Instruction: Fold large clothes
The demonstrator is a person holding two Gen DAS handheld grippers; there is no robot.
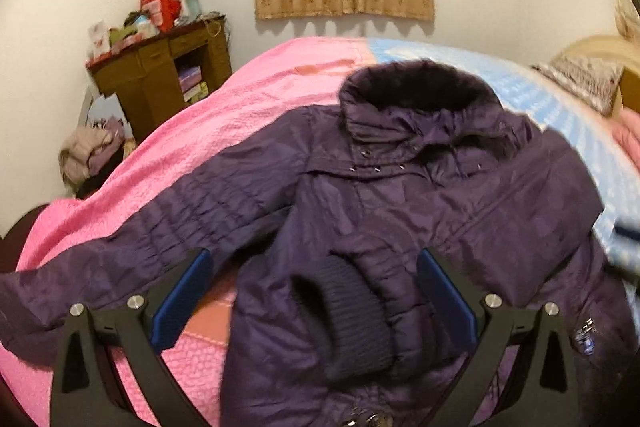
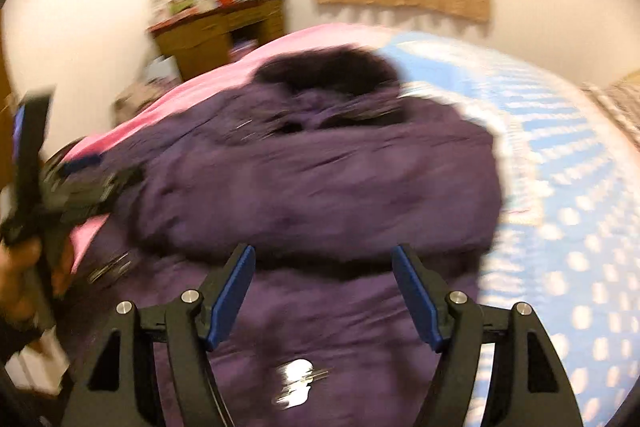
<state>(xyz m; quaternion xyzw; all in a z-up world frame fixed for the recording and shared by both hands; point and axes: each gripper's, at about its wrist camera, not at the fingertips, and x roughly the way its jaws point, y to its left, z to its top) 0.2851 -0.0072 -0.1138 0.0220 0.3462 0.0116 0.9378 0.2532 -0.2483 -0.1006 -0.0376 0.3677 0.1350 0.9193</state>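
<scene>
A dark purple padded jacket (image 1: 400, 187) with a furry collar (image 1: 416, 83) lies face up on the bed. One sleeve is folded across the chest, its knit cuff (image 1: 352, 319) near the middle; the other sleeve (image 1: 132, 243) stretches out left over the pink cover. My left gripper (image 1: 316, 299) is open just above the folded cuff, holding nothing. In the blurred right wrist view the jacket (image 2: 312, 195) fills the centre, and my right gripper (image 2: 324, 291) is open above its lower body, empty. The left gripper (image 2: 36, 187) shows there at the left edge.
The bed has a pink quilt (image 1: 248, 99) on the left and a blue dotted cover (image 2: 560, 227) on the right. A cluttered wooden desk (image 1: 164, 71) stands by the far wall. A clothes pile (image 1: 92, 151) lies beside the bed, and pillows (image 1: 584, 83) lie at far right.
</scene>
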